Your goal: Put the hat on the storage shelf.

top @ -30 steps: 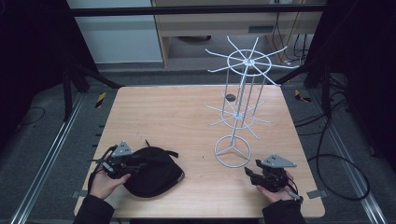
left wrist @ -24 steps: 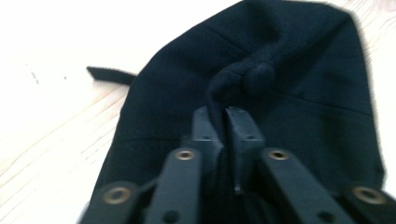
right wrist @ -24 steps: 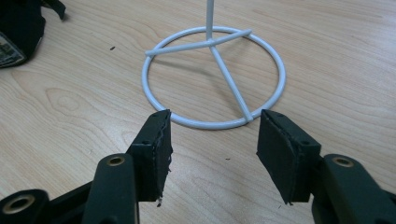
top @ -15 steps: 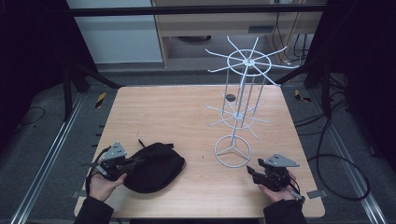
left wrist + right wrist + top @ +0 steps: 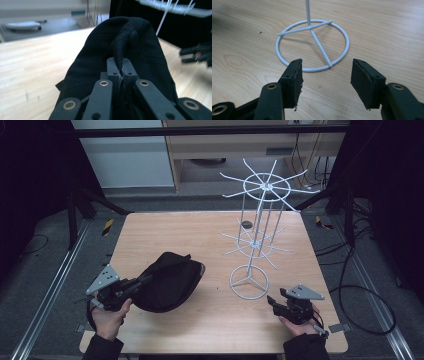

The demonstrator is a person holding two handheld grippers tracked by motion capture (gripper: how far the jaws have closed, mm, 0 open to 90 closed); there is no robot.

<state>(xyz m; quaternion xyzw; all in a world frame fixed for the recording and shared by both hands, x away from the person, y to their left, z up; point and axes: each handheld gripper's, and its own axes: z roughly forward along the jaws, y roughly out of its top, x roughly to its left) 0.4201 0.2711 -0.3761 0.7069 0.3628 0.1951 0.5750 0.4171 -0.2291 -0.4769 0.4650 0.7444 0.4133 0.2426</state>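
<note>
**Black cap pinched at its edge, rack waiting**

The black cap lies on the near left part of the wooden table, and we have it by a fold of its fabric. Our left gripper has its jaws pressed together on that fold; in the left gripper view the cloth bunches up into a ridge right where the pads meet. The side away from the gripper stands tilted up off the wood, so we judge the thin pinch is meant to carry the cap without crushing its shape.

Our right gripper rests low at the near right edge, jaws spread with nothing between them. It points at the ring base of the white wire rack, just short of it. We read that as a ready position: near enough to steady the light stand if the cap is hung on one of its arms, which looks like the likely aim.
</note>
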